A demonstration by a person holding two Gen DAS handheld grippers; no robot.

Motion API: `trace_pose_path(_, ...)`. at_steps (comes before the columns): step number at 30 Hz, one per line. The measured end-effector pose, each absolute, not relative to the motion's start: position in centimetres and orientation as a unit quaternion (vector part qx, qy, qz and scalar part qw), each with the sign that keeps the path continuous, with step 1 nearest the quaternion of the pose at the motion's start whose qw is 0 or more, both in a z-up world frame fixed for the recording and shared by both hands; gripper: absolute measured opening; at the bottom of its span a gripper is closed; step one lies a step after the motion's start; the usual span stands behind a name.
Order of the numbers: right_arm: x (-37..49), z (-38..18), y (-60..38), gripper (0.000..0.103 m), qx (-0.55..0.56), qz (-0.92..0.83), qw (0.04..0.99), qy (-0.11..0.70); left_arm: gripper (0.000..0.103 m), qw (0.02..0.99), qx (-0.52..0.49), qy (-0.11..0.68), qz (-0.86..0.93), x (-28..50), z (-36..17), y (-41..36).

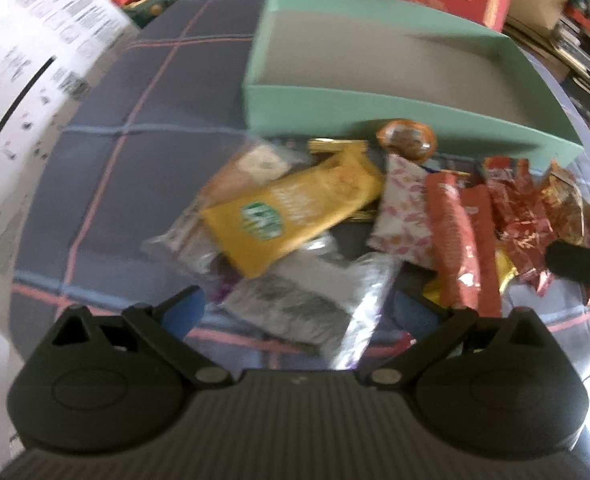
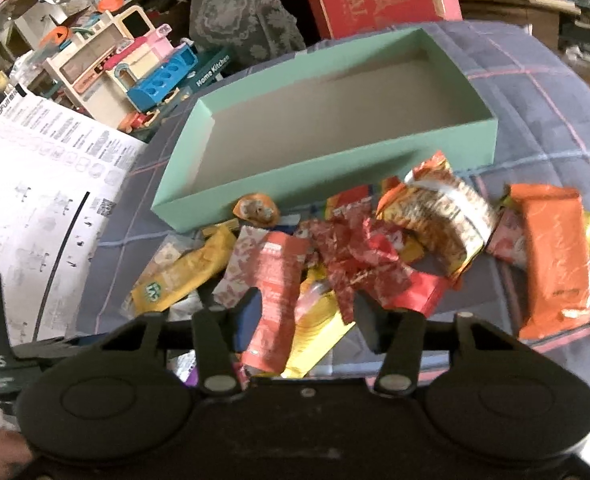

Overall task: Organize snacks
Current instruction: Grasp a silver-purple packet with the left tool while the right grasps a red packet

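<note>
Right gripper [image 2: 309, 320]: jaws part-closed around a red packet [image 2: 273, 300], contact unclear | Left gripper [image 1: 295, 316]: jaws wide open, holding nothing, over a silver packet [image 1: 315, 300] | Snacks [image 2: 367, 256]: heaped just before the box | Box [image 2: 279, 178]: empty | Progress: barely begun, everything left.

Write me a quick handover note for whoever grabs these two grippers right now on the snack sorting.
Left gripper: open, low over a silver packet, holding nothing.
Right gripper: jaws half closed around a red packet and a yellow packet; cannot tell if the pads press yet.
Teal box: empty, behind the pile on the plaid cloth.
Snacks: all in a loose heap in front of the box, including a yellow bar and an orange packet.
Done: nothing boxed.
Left: move every snack into the box.
</note>
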State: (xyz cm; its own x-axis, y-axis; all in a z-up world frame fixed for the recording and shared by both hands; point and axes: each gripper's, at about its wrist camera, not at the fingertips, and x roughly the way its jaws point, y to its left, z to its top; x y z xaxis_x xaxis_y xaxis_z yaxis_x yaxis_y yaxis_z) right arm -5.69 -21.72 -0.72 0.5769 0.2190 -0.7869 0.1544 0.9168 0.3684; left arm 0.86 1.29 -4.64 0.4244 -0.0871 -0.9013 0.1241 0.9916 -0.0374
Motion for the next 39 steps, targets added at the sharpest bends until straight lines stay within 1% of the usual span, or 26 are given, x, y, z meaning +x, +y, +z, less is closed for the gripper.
trace_pose_path(2, -5.5, -1.1, -21.9, 0.053, 0.212, 0.023, 0.857, 0.469, 0.103, 0.840, 0.028, 0.536, -0.073, 1.1, -5.2, 0.4)
trace_pose_path(3, -5.4, -1.2, -21.9, 0.053, 0.214, 0.024, 0.855, 0.472, 0.100, 0.839, 0.031, 0.538, -0.078, 1.1, -5.6, 0.1)
trace_pose_path(4, -5.2, -1.4, -21.9, 0.053, 0.214, 0.026, 0.853, 0.475, 0.088, 0.838, 0.032, 0.539, -0.080, 1.1, -5.9, -0.1)
trace_pose_path(5, -5.0, -1.5, -21.8, 0.054, 0.211, 0.027, 0.853, 0.477, 0.078, 0.835, 0.030, 0.543, -0.081, 1.2, -6.2, 0.0)
trace_pose_path(6, -4.7, -1.6, -21.6, 0.059, 0.206, 0.028, 0.854, 0.477, 0.072, 0.833, 0.026, 0.547, -0.080, 1.2, -6.5, 0.2)
trace_pose_path(8, -4.2, -1.9, -21.2, 0.062, 0.196, 0.030, 0.855, 0.479, 0.070, 0.838, 0.013, 0.539, -0.088, 1.1, -6.3, 0.9)
trace_pose_path(11, -3.0, -2.3, -20.3, 0.062, 0.177, 0.035, 0.857, 0.483, 0.070, 0.838, 0.011, 0.538, -0.087, 1.0, -6.3, 1.6)
trace_pose_path(12, -2.6, -2.4, -19.9, 0.062, 0.170, 0.037, 0.858, 0.484, 0.071, 0.837, 0.010, 0.540, -0.088, 1.0, -6.4, 1.8)
trace_pose_path(16, -0.8, -3.3, -18.3, 0.062, 0.153, 0.057, 0.854, 0.494, 0.084, 0.834, 0.015, 0.545, -0.087, 1.5, -6.8, 1.9)
trace_pose_path(19, -0.1, -3.9, -17.0, 0.063, 0.126, 0.056, 0.860, 0.492, 0.085, 0.835, 0.026, 0.542, -0.087, 1.8, -7.2, 1.5)
trace_pose_path(20, 0.0, -4.1, -16.6, 0.061, 0.115, 0.054, 0.862, 0.491, 0.085, 0.837, 0.031, 0.539, -0.088, 1.8, -7.3, 1.4)
trace_pose_path(21, 0.1, -4.2, -16.3, 0.054, 0.105, 0.053, 0.864, 0.489, 0.080, 0.839, 0.040, 0.535, -0.088, 1.8, -7.4, 1.1)
trace_pose_path(22, 0.1, -4.3, -15.9, 0.050, 0.092, 0.055, 0.867, 0.486, 0.071, 0.843, 0.049, 0.529, -0.088, 1.7, -7.3, 0.9)
trace_pose_path(23, 0.1, -4.3, -15.7, 0.044, 0.081, 0.055, 0.870, 0.483, 0.065, 0.846, 0.057, 0.522, -0.089, 1.3, -7.0, 0.8)
trace_pose_path(24, 0.1, -4.2, -15.5, 0.042, 0.077, 0.056, 0.872, 0.481, 0.057, 0.849, 0.061, 0.518, -0.091, 1.2, -6.8, 0.8)
trace_pose_path(25, -0.1, -4.0, -15.6, 0.042, 0.081, 0.058, 0.872, 0.480, 0.053, 0.850, 0.057, 0.516, -0.094, 1.0, -6.6, 0.9)
trace_pose_path(27, -0.3, -3.7, -15.9, 0.036, 0.090, 0.061, 0.872, 0.476, 0.051, 0.848, 0.040, 0.518, -0.103, 1.0, -6.3, 1.4)
trace_pose_path(30, -0.9, -3.1, -16.7, 0.034, 0.105, 0.068, 0.872, 0.474, 0.050, 0.845, 0.027, 0.522, -0.111, 0.6, -6.0, 2.1)
trace_pose_path(35, -2.0, -2.5, -17.1, 0.033, 0.116, 0.071, 0.874, 0.467, 0.048, 0.849, 0.013, 0.514, -0.121, -0.8, -4.6, 2.5)
trace_pose_path(39, -3.0, -1.4, -17.6, 0.033, 0.117, 0.071, 0.881, 0.453, 0.043, 0.857, 0.014, 0.498, -0.131, -1.8, -3.0, 2.5)
